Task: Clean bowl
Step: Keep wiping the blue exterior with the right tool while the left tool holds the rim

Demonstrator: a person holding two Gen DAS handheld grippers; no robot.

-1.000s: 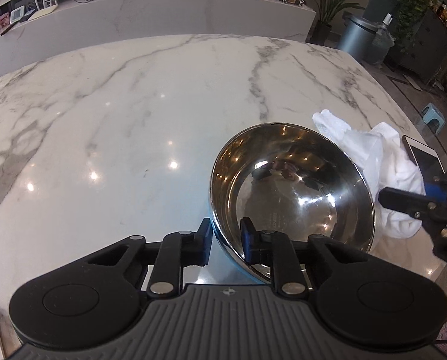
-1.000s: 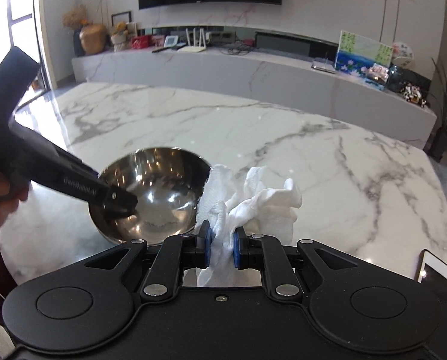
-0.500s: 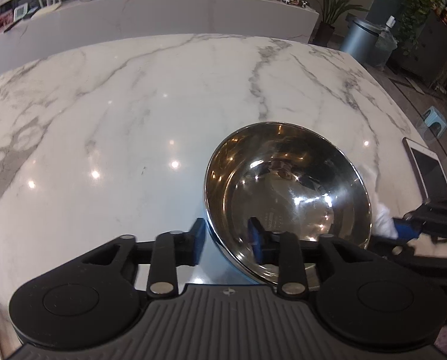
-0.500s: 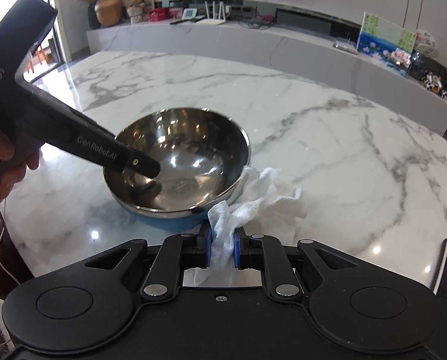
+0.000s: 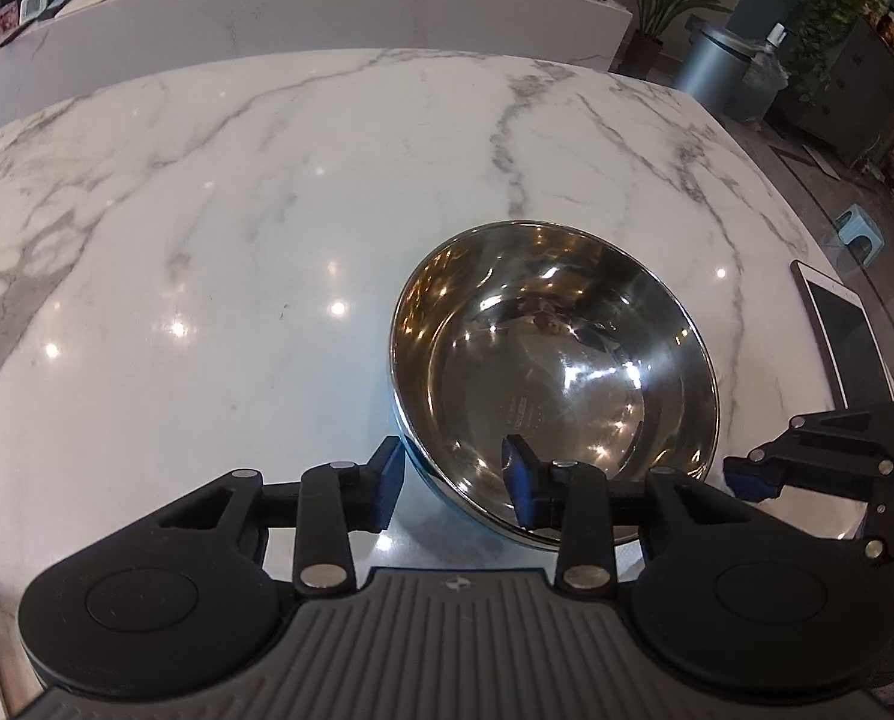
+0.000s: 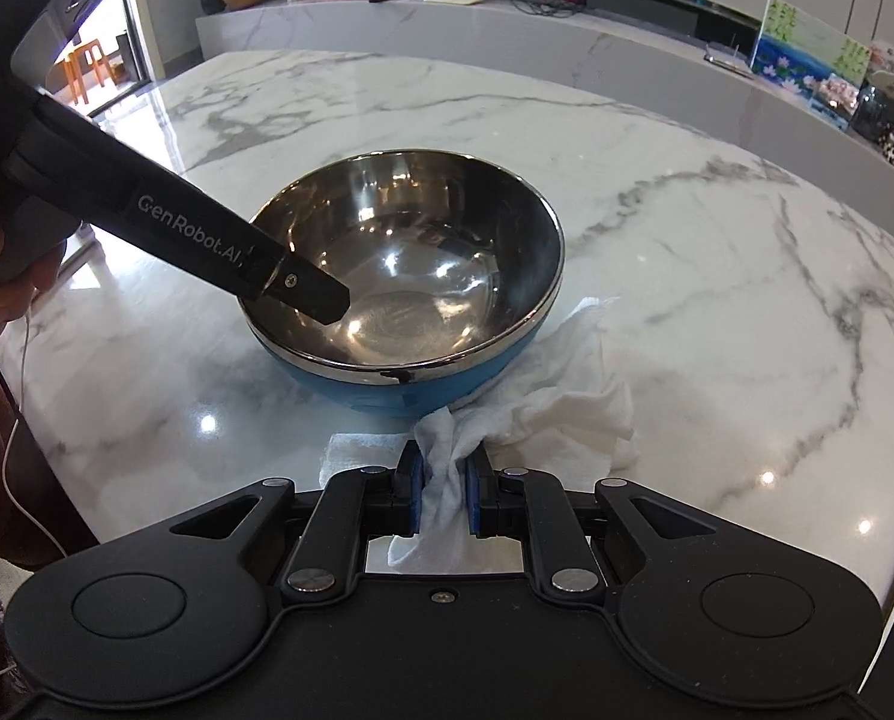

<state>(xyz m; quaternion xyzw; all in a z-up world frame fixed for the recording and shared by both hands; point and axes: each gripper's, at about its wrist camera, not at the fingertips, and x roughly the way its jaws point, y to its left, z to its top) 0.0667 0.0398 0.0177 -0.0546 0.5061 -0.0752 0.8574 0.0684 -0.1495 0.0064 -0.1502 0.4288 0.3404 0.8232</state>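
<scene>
The steel bowl [image 5: 555,372] with a blue outside [image 6: 411,276] rests upright on the marble table [image 5: 267,210]. My left gripper [image 5: 453,480] is open and straddles the bowl's near rim, one finger inside and one outside; in the right wrist view its inner finger [image 6: 309,294] reaches into the bowl. My right gripper [image 6: 441,480] is shut on a crumpled white cloth [image 6: 555,420] that lies on the table against the bowl's blue wall. The right gripper [image 5: 747,477] also shows at the right edge of the left wrist view, beside the bowl.
A white-framed tablet [image 5: 843,336] lies near the table's right edge. A person's hand [image 6: 3,276] holds the left gripper's handle. Behind the table runs a long marble counter [image 6: 507,30] with small items; plants and a bin [image 5: 711,72] stand beyond.
The left gripper's fingers have spread wider around the bowl rim. The right gripper has pulled the cloth down and back beside the bowl, so it has dropped out of the left wrist view.
</scene>
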